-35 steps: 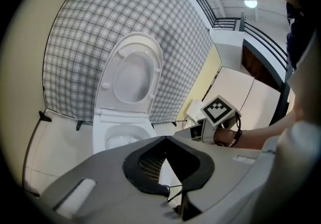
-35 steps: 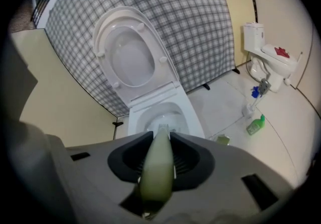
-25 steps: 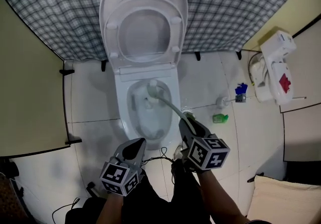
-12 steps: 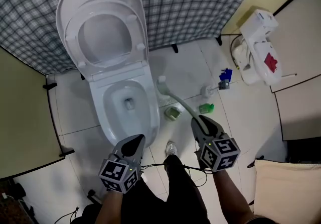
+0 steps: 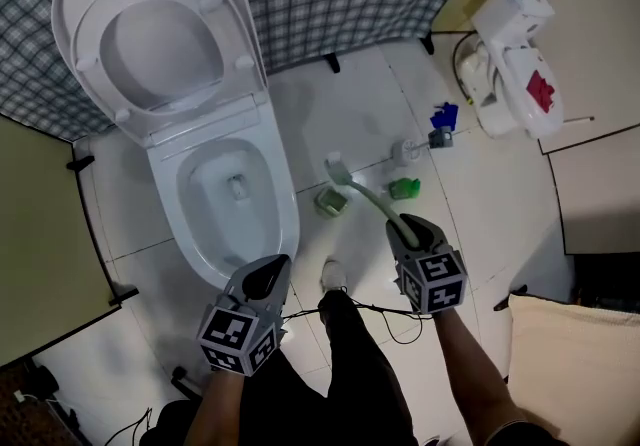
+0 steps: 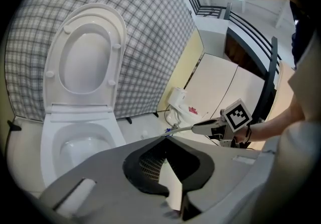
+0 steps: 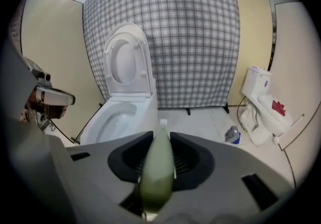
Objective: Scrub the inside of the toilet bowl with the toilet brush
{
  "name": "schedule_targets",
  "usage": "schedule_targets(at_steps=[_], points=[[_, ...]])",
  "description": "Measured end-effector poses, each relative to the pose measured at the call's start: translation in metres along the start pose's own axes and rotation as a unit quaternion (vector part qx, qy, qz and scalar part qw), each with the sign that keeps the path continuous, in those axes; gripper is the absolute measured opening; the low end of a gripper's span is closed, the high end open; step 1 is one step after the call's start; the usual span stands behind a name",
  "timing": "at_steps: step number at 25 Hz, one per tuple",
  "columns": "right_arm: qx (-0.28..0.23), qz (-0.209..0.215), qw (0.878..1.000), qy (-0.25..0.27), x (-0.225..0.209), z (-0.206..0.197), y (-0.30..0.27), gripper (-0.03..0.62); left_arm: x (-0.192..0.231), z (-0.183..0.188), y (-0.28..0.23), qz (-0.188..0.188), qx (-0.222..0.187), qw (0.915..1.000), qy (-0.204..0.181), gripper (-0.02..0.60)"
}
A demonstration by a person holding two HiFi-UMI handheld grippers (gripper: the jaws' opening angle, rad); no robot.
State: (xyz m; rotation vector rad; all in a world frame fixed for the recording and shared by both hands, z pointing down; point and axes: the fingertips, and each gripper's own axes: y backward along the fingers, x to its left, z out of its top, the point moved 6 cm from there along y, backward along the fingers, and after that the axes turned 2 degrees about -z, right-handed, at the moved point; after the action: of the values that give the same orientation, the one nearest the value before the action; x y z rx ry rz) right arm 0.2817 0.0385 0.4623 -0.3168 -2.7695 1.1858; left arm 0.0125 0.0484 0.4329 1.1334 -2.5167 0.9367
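Toilet brush [image 5: 360, 196]: curved pale green plastic handle, whitish bristle head, gripped at the handle end by the right claw [image 5: 405, 230]. The head hangs over the white tiled floor [image 5: 350, 109], just beside a small green holder [image 5: 331, 201], outside the toilet bowl [image 5: 284, 209]. Bowl glossy white, oval; seat [image 5: 160, 44] raised. Left claw [image 5: 267, 277] closed, empty. Judged: no scrubbing under way; brush likely bound for the holder.
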Motion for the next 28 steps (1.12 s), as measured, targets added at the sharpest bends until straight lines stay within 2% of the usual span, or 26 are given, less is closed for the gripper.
schedule_targets(at_steps=[7, 14, 18, 23, 28], points=[[0.075, 0.027, 0.995, 0.051, -0.008, -0.066, -0.075, 0.121, 0.005, -0.029, -0.026, 0.001, 0.019, 0.9998, 0.008, 0.009], [0.142, 0.049, 0.982, 0.112, -0.005, -0.115, -0.141, 0.123, 0.016, -0.055, -0.04, 0.01, 0.022, 0.9994, 0.025, 0.009], [0.169, 0.055, 0.973, 0.148, -0.006, -0.126, -0.173, 0.122, 0.022, -0.059, -0.048, 0.014, 0.02, 0.9994, 0.023, 0.009], [0.195, 0.079, 0.957, 0.199, 0.004, -0.123, -0.195, 0.123, 0.025, -0.069, -0.051, 0.028, 0.02, 0.9988, 0.034, 0.009], [0.222, 0.084, 0.943, 0.235, 0.004, -0.123, -0.221, 0.123, 0.031, -0.074, -0.055, 0.036, 0.019, 0.9984, 0.039, 0.009]])
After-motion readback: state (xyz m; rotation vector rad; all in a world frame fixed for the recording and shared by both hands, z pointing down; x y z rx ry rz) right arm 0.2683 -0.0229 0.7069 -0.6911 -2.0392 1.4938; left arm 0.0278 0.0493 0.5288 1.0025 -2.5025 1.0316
